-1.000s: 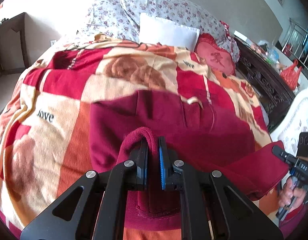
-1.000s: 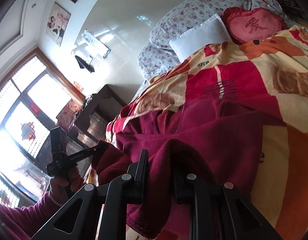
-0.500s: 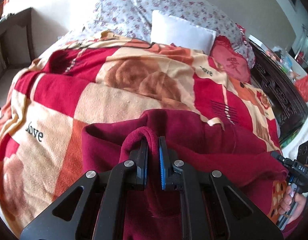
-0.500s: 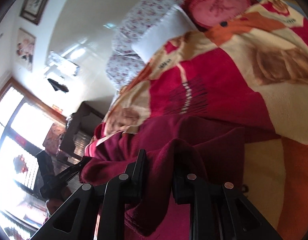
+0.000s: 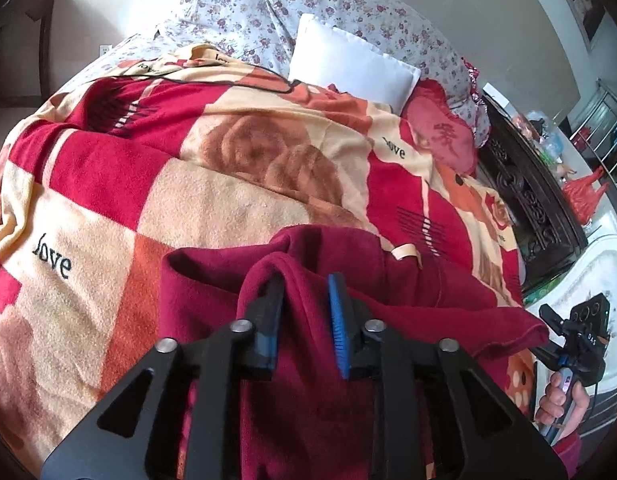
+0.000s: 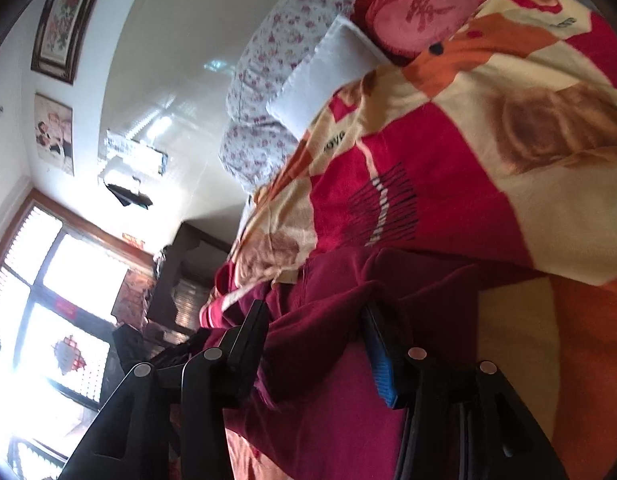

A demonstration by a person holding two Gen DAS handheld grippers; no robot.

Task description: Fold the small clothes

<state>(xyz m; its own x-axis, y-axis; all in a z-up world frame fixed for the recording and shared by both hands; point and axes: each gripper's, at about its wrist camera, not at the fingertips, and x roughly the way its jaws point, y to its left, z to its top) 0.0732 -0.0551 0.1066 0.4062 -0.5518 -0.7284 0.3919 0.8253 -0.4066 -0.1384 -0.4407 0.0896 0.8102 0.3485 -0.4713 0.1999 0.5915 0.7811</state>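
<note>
A dark red fleece garment point(image 5: 428, 300) lies folded over itself on the red, orange and cream blanket point(image 5: 228, 208). My left gripper point(image 5: 305, 284) is low over its near part. Its jaws are opening, with a raised fold of the cloth loose between them and draped over the left finger. In the right wrist view my right gripper point(image 6: 314, 312) is also opening, and a ridge of the same garment point(image 6: 328, 420) lies slack between its fingers. The right gripper point(image 5: 550, 316) shows at the garment's right corner, held by a hand point(image 5: 556, 396).
At the head of the bed lie a white pillow point(image 5: 348, 64), floral pillows point(image 5: 348, 4) and a red heart cushion point(image 5: 440, 136). Dark carved wooden furniture point(image 5: 528, 200) runs along the bed's right side. A bright window point(image 6: 48, 300) is behind the right gripper.
Both grippers carried the garment's edge across the blanket, doubling the cloth over. Both pairs of jaws, shut on the cloth before, now stand apart. The right wrist view has rolled.
</note>
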